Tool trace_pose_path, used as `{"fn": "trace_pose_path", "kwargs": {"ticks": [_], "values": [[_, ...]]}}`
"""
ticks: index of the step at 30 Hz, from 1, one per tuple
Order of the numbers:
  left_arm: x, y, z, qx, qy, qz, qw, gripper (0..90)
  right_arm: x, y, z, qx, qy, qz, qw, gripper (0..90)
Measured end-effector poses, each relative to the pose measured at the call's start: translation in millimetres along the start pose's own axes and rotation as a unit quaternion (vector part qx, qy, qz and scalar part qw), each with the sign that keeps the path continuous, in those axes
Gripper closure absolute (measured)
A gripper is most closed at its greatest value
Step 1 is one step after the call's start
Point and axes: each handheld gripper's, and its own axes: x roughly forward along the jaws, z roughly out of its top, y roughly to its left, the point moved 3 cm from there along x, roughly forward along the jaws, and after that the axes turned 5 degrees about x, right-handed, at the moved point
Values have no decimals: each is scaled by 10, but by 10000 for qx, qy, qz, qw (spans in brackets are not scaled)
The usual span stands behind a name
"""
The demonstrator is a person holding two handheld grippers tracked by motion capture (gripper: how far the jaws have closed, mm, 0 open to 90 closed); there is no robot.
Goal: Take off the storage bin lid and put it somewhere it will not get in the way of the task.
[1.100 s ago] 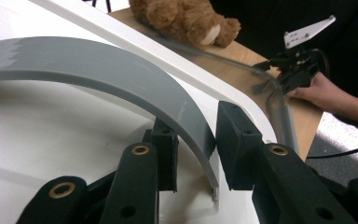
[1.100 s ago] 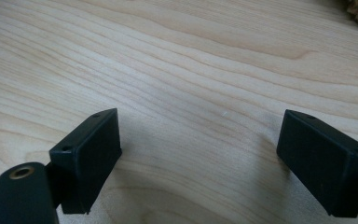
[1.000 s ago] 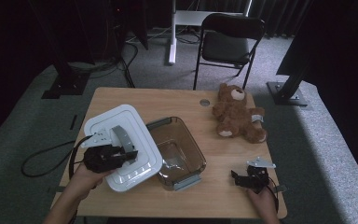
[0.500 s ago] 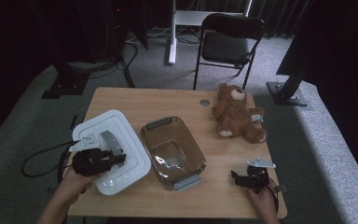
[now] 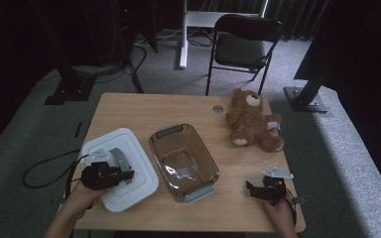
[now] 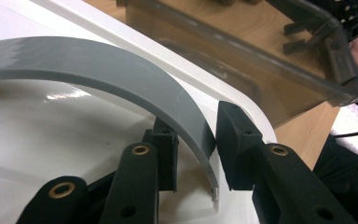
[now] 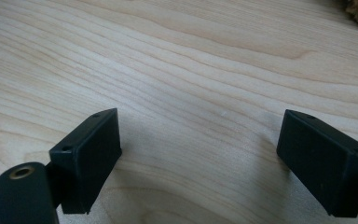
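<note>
Teddy bear (image 5: 252,121) beyond glass dish (image 5: 183,161)

You won't find any readable text, labels, brands or numbers here: nothing on the lid (image 5: 129,171), the container (image 5: 183,161) or the teddy bear (image 5: 252,121) at upper right.

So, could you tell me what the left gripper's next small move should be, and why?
Probably open the jaws and let go. The left gripper is shut on the grey handle of the white lid, which seems to lie flat on the table beside the glass dish, so it appears set down.
</note>
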Motion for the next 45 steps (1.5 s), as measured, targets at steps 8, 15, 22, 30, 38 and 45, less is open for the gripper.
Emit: {"fn": "trace_pose_path", "kwargs": {"ticks": [8,15,22,30,38,45], "values": [[273,137,-176,-156,283,-255,9992,706,0,0,0,-1,1,1,10000,126],[497,237,-302,-303,392,-423,9979,705,0,0,0,-1,2,1,10000,126],[679,265,-310,-363,443,-497,9971,706,0,0,0,-1,1,0,10000,126],[813,265,-294,-447,449,-534,9966,703,-1,0,0,1,3,1,10000,126],[918,271,-245,-470,447,-611,9960,697,0,0,0,2,3,0,10000,126],[1024,308,-246,-535,677,-556,9947,648,-1,0,0,2,3,1,10000,126]]}}
